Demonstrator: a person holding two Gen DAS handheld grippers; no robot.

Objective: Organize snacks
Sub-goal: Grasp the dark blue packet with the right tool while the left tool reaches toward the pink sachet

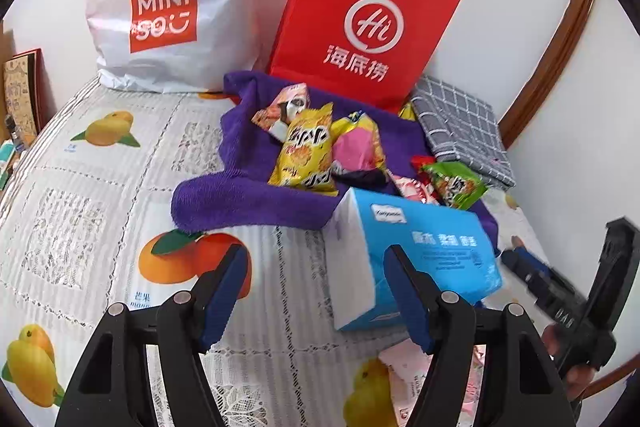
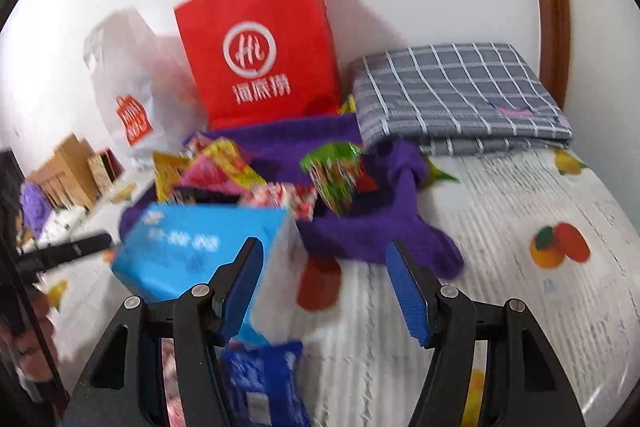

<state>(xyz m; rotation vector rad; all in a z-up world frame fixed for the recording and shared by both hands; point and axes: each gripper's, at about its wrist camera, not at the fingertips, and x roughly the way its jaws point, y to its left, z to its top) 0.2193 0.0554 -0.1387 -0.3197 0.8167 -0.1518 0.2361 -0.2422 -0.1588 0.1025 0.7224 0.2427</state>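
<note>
Left wrist view. Left hand-held gripper (image 1: 316, 291) spread, nothing between the blue pads (image 1: 226, 297), poised over a fruit-printed bed cover (image 1: 100, 195). Snack packets heaped on a purple towel (image 1: 248, 195) at centre: yellow chip bag (image 1: 306, 151) uppermost, pink packet (image 1: 356, 147) just beside it on the right, green packet (image 1: 454, 183) farther right, panda-printed packet (image 1: 286, 111) behind. Light-blue tissue pack (image 1: 416, 255) near the towel's front edge, partly behind the right-hand pad. Red paper bag (image 1: 360, 19) upright against the wall behind the towel; white MINISO bag (image 1: 168, 7) to its left; folded grey checked cloth (image 1: 460, 123) to its right. Right hand-held gripper (image 1: 532, 277) blurred at the right edge, gripped by a hand (image 1: 568, 359).

Right wrist view (motion-blurred). Right hand-held gripper (image 2: 326, 291) spread, jaws empty, above the bed cover (image 2: 520, 195). Tissue pack (image 2: 200, 247) at lower left, partly behind the left-hand pad; dark-blue packet (image 2: 264, 383) below it. Snack heap on the purple towel (image 2: 360, 227), with green packet (image 2: 334, 171) at the right of the pile and yellow and pink packets at the left. Red paper bag (image 2: 260, 51) upright behind, white bag (image 2: 124, 83) to its left, checked cloth (image 2: 460, 95) folded at the right. Left hand-held gripper (image 2: 76, 249) at the left edge, its opening indiscernible here.
</note>
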